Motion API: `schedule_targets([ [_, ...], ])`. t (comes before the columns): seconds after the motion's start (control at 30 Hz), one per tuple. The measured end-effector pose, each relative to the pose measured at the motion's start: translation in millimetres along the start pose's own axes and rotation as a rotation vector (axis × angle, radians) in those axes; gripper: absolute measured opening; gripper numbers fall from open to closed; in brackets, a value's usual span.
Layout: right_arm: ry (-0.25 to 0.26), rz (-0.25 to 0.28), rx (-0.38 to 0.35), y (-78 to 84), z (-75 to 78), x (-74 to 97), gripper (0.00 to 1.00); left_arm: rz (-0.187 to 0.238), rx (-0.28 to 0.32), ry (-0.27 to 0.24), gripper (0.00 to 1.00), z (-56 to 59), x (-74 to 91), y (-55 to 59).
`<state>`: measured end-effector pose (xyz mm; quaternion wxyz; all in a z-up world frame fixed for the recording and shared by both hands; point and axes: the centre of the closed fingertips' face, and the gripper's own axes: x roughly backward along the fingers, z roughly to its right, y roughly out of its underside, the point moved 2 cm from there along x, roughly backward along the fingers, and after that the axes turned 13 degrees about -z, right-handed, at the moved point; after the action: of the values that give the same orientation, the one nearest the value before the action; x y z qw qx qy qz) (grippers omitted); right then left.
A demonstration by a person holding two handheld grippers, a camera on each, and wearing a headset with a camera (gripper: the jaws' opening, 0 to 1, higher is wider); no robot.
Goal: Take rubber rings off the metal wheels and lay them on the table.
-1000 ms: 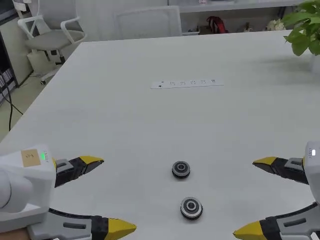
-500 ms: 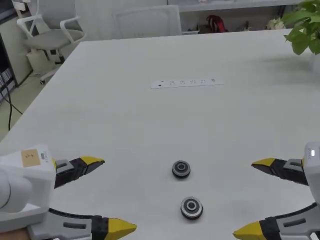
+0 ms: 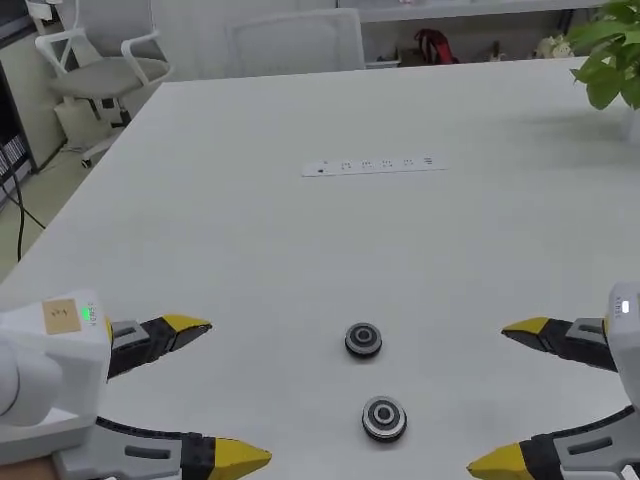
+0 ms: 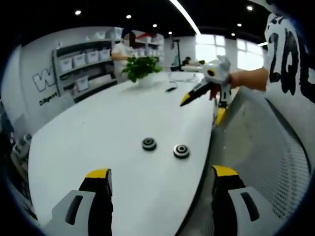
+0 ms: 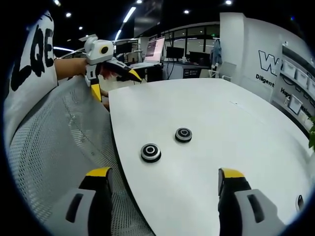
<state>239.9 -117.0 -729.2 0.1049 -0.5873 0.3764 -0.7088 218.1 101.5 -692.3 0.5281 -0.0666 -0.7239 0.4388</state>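
Nothing is done yet: the far wheel (image 3: 363,339) and near wheel (image 3: 384,418) lie close together on the tabletop (image 3: 300,240), rubber rings (image 3: 349,341) seemingly on (too small to be sure), between the left gripper (image 3: 220,392) and right gripper (image 3: 497,395), whose fingers are spread wide and empty.

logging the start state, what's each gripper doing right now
left gripper: open, holding nothing
right gripper: open, holding nothing
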Motion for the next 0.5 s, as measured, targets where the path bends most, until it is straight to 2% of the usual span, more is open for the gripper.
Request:
schedule_targets([
  [0.5,-0.012,0.011,0.002,0.6,-0.3,-3.3,0.80,0.004,-0.009,0.020,0.80,-0.1,-3.9,-2.5],
])
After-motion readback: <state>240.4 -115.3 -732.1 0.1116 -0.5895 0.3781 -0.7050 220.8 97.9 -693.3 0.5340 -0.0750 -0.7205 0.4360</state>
